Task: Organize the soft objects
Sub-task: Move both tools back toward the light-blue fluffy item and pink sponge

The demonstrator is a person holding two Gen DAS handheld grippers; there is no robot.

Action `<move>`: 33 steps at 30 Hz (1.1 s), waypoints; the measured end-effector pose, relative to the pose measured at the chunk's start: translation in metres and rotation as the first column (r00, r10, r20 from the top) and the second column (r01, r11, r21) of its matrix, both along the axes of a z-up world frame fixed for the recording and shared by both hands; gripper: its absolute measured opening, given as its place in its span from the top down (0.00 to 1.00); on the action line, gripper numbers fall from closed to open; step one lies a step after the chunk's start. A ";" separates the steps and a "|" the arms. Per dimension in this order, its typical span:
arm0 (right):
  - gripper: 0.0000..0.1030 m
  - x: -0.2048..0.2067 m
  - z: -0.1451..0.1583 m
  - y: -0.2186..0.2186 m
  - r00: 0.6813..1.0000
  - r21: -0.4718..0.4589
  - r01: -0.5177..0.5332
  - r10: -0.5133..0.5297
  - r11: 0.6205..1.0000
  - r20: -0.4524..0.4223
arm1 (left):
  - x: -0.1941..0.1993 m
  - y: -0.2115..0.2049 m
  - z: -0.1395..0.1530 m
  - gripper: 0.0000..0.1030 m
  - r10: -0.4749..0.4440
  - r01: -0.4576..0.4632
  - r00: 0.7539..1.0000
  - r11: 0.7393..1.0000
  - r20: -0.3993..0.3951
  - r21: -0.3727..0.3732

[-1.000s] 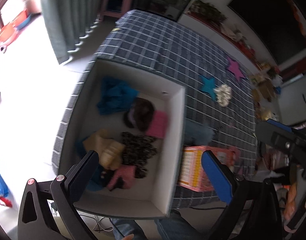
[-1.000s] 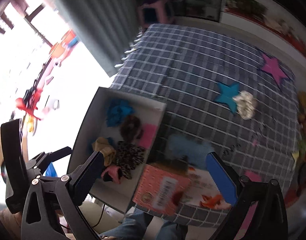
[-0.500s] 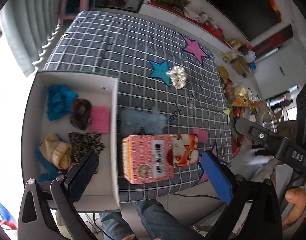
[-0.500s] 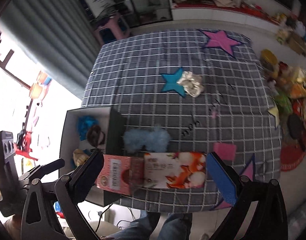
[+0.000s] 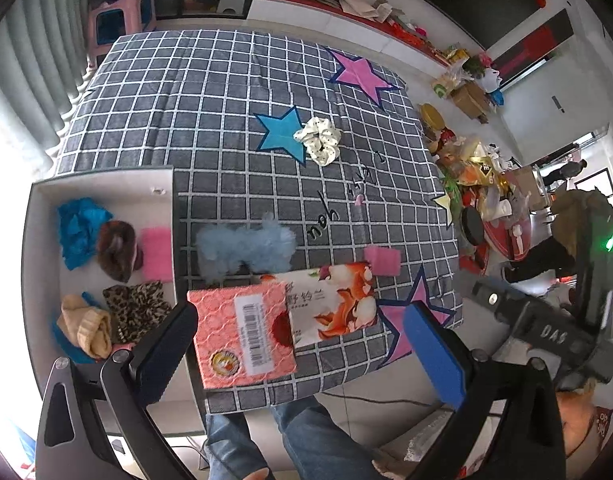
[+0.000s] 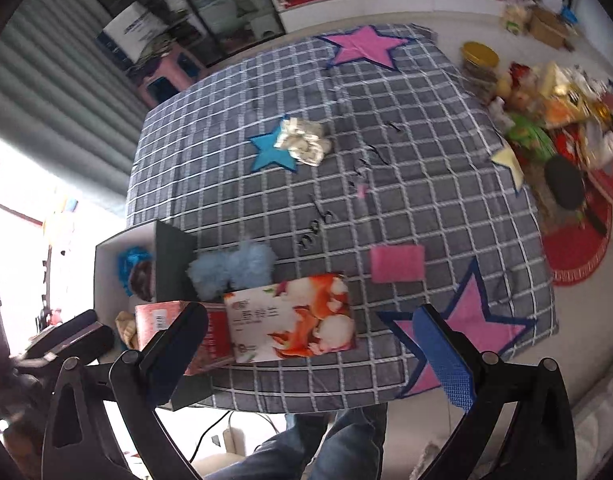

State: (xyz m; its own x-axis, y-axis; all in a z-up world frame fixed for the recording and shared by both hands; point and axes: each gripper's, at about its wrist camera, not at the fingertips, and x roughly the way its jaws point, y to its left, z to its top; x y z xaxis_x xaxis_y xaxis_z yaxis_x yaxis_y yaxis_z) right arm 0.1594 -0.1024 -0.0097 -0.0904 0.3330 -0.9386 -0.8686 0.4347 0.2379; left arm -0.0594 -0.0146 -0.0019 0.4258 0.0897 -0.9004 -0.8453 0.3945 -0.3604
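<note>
A white box (image 5: 42, 216) at the table's left edge holds several soft items: a blue scrunchie (image 5: 78, 228), a brown one (image 5: 116, 248), a pink sponge (image 5: 157, 254), a leopard scrunchie (image 5: 136, 308) and a beige one (image 5: 84, 326). On the checked cloth lie a fluffy light-blue scrunchie (image 5: 244, 246), a white dotted scrunchie (image 5: 318, 140) and a pink sponge (image 5: 382, 260). My left gripper (image 5: 302, 356) is open and empty above the near edge. My right gripper (image 6: 310, 354) is open and empty too. The box (image 6: 106, 280), fluffy scrunchie (image 6: 232, 268) and sponge (image 6: 397, 263) also show in the right wrist view.
A pink tissue pack (image 5: 282, 324) lies near the front edge beside the box. Clutter (image 5: 478, 176) and a red mat (image 6: 578, 248) lie on the floor to the right. A pink stool (image 5: 118, 20) stands beyond the table. The person's legs (image 5: 282, 440) are below.
Both grippers have swung right, away from the box towards the middle of the table. Both stay open and empty.
</note>
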 end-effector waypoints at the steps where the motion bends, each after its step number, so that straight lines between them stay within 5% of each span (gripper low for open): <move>1: 0.00 0.006 -0.005 -0.003 1.000 -0.007 0.017 -0.017 1.000 -0.005 | 0.003 0.003 -0.001 0.00 0.001 -0.001 1.000 1.000 0.000 -0.007; 16: 0.00 0.055 -0.077 -0.001 0.997 -0.142 0.045 -0.053 0.989 -0.052 | 0.079 0.062 -0.012 0.00 0.033 -0.038 0.991 0.999 -0.129 -0.037; 23: 0.00 0.080 -0.102 0.003 0.995 -0.168 0.060 -0.072 0.984 -0.065 | 0.119 0.106 -0.052 0.00 0.113 -0.135 0.982 0.979 -0.150 -0.150; 33: 0.00 0.098 -0.152 0.014 0.993 -0.235 0.049 -0.073 0.971 -0.092 | 0.188 0.153 -0.132 0.00 0.119 -0.165 0.954 0.975 -0.277 -0.149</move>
